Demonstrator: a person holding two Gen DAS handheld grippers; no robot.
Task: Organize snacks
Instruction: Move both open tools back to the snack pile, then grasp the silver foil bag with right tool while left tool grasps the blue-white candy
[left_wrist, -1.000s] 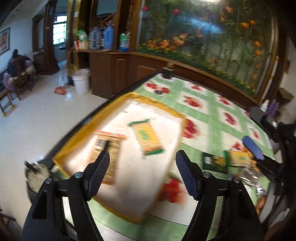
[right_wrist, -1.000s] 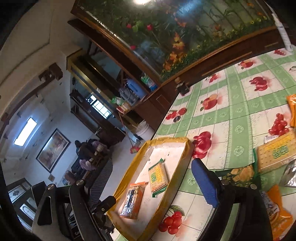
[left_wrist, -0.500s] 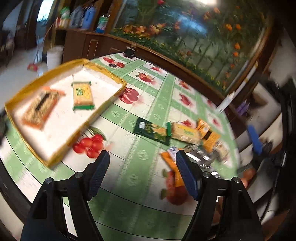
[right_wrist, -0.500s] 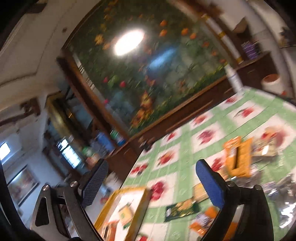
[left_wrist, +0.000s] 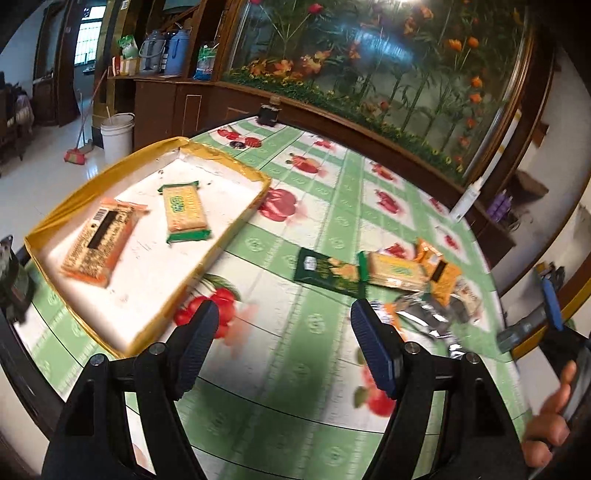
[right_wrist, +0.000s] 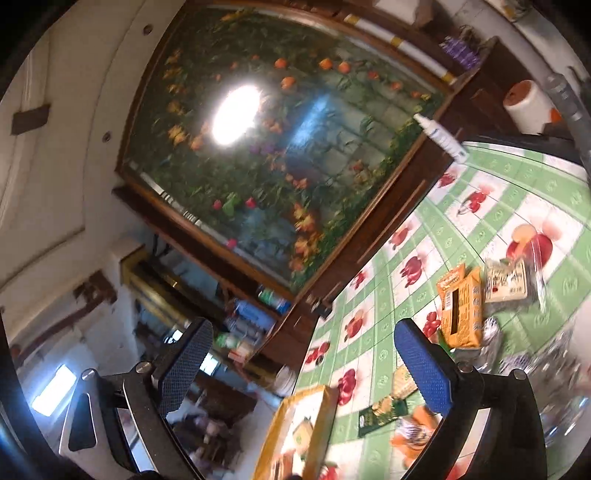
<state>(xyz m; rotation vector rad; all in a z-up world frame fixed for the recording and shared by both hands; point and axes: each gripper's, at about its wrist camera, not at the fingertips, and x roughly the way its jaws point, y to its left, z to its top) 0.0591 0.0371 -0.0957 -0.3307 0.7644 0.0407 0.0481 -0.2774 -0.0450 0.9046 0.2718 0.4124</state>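
A yellow-rimmed tray (left_wrist: 221, 242) at the table's left holds an orange cracker pack (left_wrist: 98, 245) and a green-edged biscuit pack (left_wrist: 184, 212). To its right lies a pile of snacks: a dark green pack (left_wrist: 327, 273), a yellow biscuit pack (left_wrist: 397, 271), an orange pack (left_wrist: 439, 273) and silver wrappers (left_wrist: 424, 314). My left gripper (left_wrist: 282, 345) hangs open over bare tablecloth between tray and pile, holding nothing. My right gripper (right_wrist: 301, 367) is open and empty, tilted and pointing level across the table; its blue finger (left_wrist: 552, 308) shows at the left view's right edge. The orange pack (right_wrist: 461, 308) lies beyond it.
The table (left_wrist: 332, 206) wears a green-checked fruit-print cloth. A dark wooden ledge under a large flower mural (left_wrist: 369, 55) runs along its far side. A white spray bottle (right_wrist: 441, 138) stands at the far corner. A white bucket (left_wrist: 116, 133) sits on the floor at the left.
My left gripper swung from above the tray to the right, over open tablecloth beside the snack pile. My right gripper swept right and tipped up, its jaws spreading wider.
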